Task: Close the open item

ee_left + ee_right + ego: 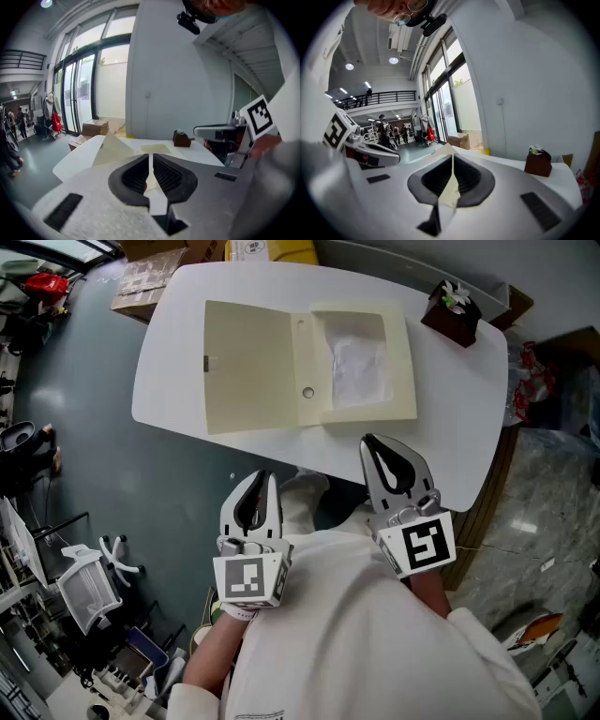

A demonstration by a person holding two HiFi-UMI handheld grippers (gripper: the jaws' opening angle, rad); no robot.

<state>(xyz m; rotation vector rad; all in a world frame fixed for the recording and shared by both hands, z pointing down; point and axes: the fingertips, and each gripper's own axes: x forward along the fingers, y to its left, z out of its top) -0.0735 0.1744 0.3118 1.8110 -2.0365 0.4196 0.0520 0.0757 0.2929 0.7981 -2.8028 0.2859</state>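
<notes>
Only overhead shows paper [356, 367] inside the open box [248, 367] — left gripper [265, 475], right gripper [367, 441] closed.

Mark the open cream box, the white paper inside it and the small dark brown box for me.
Flat cream cardboard box [251, 367], head view: middle of its open lid.
Crumpled white paper [357, 367], head view: its centre.
Small dark brown box [452, 326], head view: its front wall.

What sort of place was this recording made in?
Likely a large open workshop or office hall, not a home: tall glass doors, a railed mezzanine with people below it, and cardboard boxes on the floor.
</notes>
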